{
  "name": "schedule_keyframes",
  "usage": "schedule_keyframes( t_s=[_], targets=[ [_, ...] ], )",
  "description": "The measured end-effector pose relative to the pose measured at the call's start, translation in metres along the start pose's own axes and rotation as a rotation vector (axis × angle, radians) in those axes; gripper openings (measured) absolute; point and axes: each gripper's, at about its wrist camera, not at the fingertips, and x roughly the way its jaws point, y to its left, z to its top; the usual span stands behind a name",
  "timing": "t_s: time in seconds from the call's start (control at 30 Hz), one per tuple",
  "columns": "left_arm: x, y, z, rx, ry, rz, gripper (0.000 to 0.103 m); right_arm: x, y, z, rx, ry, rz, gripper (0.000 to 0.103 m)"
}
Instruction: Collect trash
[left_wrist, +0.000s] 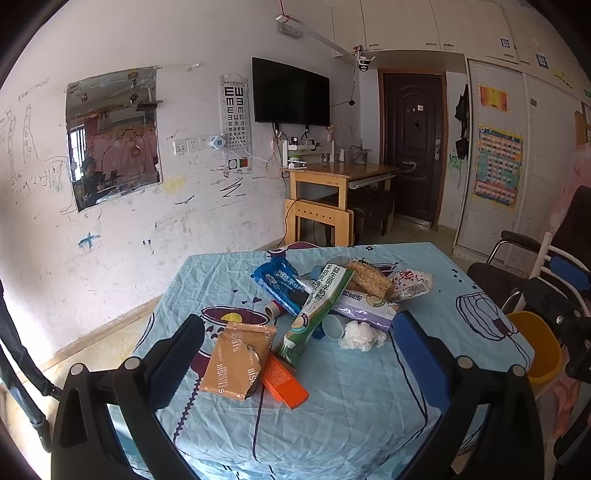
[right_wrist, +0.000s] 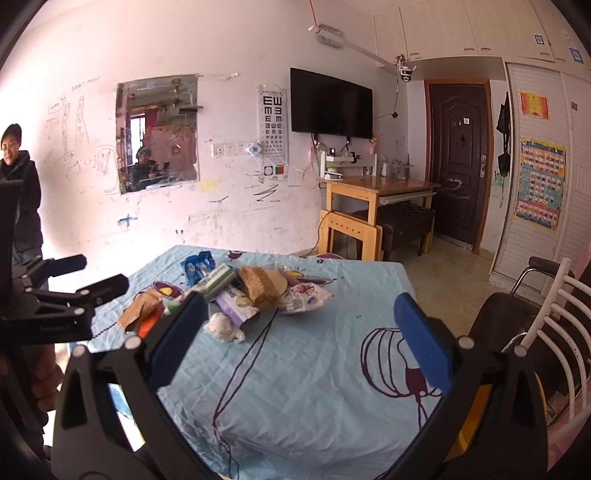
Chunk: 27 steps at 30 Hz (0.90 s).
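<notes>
Both the left gripper (left_wrist: 295, 345) and right gripper (right_wrist: 301, 332) gape wide, empty. Recommended: the left closes squarely across the biscuit wrapper (left_wrist: 236, 360), clear of the orange box (left_wrist: 284, 378).

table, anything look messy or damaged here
Yes: wrappers and packets lie heaped on the table. The brown biscuit pack is torn open, and a crumpled tissue sits beside the pile. Nothing looks spilled.

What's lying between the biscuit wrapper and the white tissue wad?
In the left wrist view, the long green packet crosses between biscuit wrapper and tissue wad, with a blue cup beside the wad.
</notes>
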Motion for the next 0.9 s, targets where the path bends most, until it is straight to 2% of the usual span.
schedule_keyframes(
  t_s=[0.9],
  targets=[
    [0.0071, -0.0009, -0.002, -0.004, 0.015, 0.005, 0.098, 0.0041, -0.0001, -0.0023, -0.005, 0.004, 0.011, 0.098]
  ],
)
